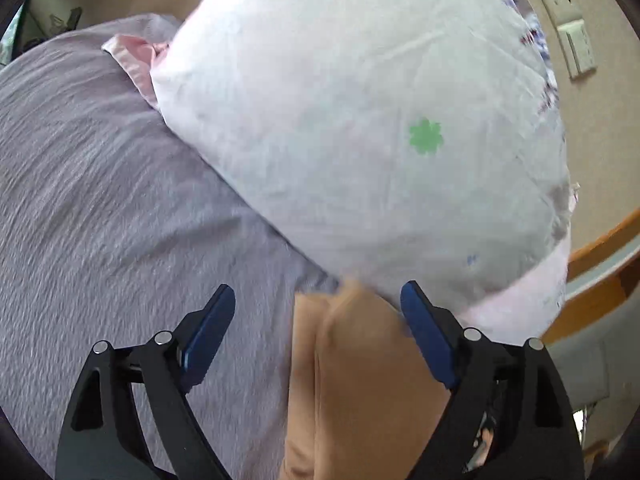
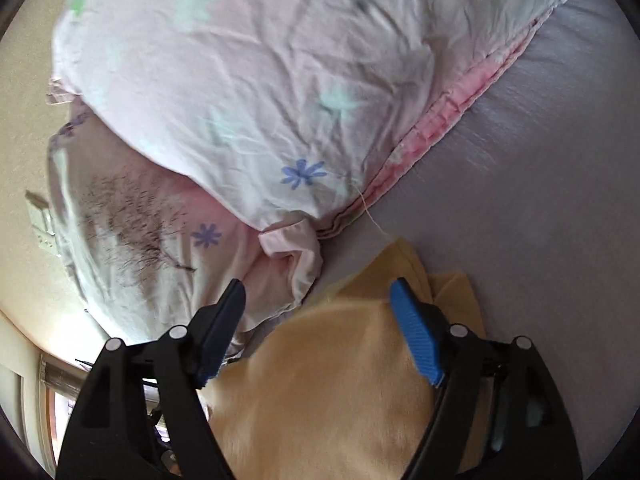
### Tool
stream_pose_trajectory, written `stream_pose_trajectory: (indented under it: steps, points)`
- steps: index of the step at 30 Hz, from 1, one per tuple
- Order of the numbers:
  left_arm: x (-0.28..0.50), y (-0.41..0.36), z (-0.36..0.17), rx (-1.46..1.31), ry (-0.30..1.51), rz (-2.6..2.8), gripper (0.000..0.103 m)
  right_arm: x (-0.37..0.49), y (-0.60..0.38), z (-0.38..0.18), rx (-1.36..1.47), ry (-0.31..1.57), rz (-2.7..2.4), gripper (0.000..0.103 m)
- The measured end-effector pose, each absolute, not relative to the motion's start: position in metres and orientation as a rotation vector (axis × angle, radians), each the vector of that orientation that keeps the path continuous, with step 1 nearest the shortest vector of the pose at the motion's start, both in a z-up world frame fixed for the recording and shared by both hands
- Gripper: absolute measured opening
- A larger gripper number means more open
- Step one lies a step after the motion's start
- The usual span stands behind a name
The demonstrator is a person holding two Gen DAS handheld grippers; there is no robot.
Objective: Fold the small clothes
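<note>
Left hand-held gripper [image 1: 318, 304]: jaws spread wide, blue pads angled outward in V, black linkage arms symmetric at bottom of left wrist view. Nothing clamped between pads. Left fingertip [image 1: 218, 308] and its opposite stand well apart.

Right hand-held gripper [image 2: 318, 298]: jaws likewise spread wide, no pinch. One pad in shadow, dark; other fingertip [image 2: 412, 320] lit bright blue, ribbed face visible. Person's hands not visible in either wrist view.
</note>
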State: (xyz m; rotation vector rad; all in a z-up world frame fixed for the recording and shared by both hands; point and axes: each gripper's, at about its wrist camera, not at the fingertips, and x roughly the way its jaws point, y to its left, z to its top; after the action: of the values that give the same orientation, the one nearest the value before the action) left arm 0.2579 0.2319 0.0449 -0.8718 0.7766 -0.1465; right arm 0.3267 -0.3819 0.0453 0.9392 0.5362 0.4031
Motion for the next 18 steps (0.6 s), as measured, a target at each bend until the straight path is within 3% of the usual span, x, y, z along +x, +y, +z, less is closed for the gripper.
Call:
stream_pose_trajectory:
  steps: [4,8,12,15,16,18]
  points:
    - [0.235,0.197,0.041,-0.727,0.89,-0.234,0.084,0.291,-0.383,0.058,0.86,0.467,0.451,0.083]
    - [0.228,0.166,0.013,-0.723,1.002,-0.293,0.076,0.264,-0.371,0.061,0.801,0.459,0.511,0.085]
    - [0.227,0.158,0.005,-0.687,1.001,-0.298,0.071,0.242,-0.363,0.059,0.757,0.471,0.551,0.088]
    - [0.23,0.15,-0.002,-0.71,1.009,-0.287,0.049,0.237,-0.353,0.064,0.742,0.469,0.573,0.091]
    - [0.231,0.152,-0.005,-0.718,1.03,-0.287,0.027,0.233,-0.354,0.065,0.741,0.469,0.58,0.091]
    - [0.235,0.158,-0.011,-0.825,1.032,-0.29,0.02,0.231,-0.355,0.064,0.742,0.471,0.593,0.092]
